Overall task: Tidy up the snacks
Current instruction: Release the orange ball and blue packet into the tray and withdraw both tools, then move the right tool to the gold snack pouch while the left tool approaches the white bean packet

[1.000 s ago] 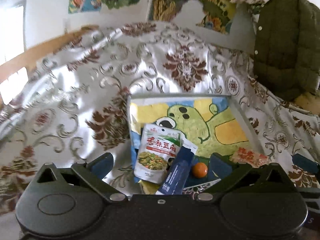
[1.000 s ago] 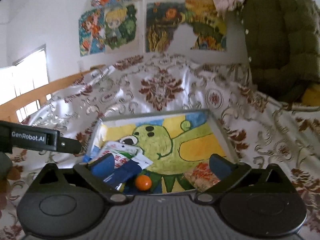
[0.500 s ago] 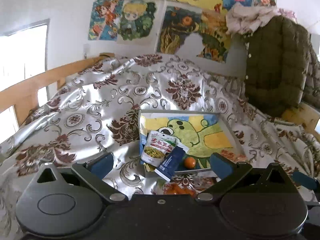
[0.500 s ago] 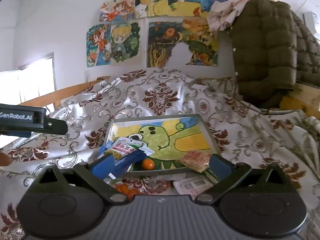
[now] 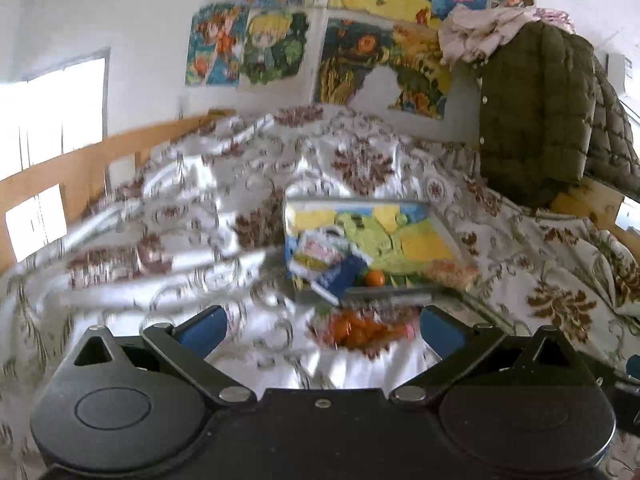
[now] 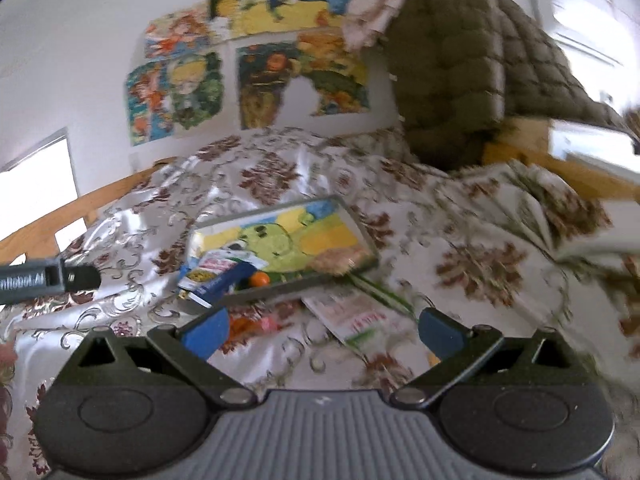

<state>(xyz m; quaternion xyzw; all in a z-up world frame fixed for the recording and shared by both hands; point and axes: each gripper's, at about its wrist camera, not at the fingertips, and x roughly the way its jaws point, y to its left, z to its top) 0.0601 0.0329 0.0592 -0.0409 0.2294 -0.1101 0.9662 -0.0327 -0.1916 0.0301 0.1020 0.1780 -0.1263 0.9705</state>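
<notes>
Tray: a shallow tray (image 6: 362, 236) with a green cartoon figure on its floor lay on the patterned bedspread (image 6: 280, 172) and serves here as the landmark.
Contents of tray: a white and green snack pouch (image 6: 218, 266) and a dark blue packet (image 6: 224, 282) overlapped at the tray's near left corner, the blue packet jutting over the rim; a small orange ball-shaped item (image 6: 261, 279) sat just beside them; a reddish flat packet (image 6: 340, 258) lay at the near right corner.
Items outside tray: a blurred bag of orange pieces (image 5: 356, 330) lay on the bed just in front of the tray's near rim; a white printed packet (image 6: 354, 314) lay in front of its near right corner.
Left gripper (image 5: 320, 326): jaws stood wide apart, empty, above the bed in front of the tray, with the orange bag between them in view.
Right gripper (image 6: 322, 328): jaws likewise spread, holding nothing, in front of the tray over the white printed packet.
Handling, judged: both loose packets look light, soft and crinkly, likely slippery on the satin cloth; a pinch across an upstanding sealed edge should hold better than a squeeze on the filled belly.
Image quality: motion blur hid print detail.
</notes>
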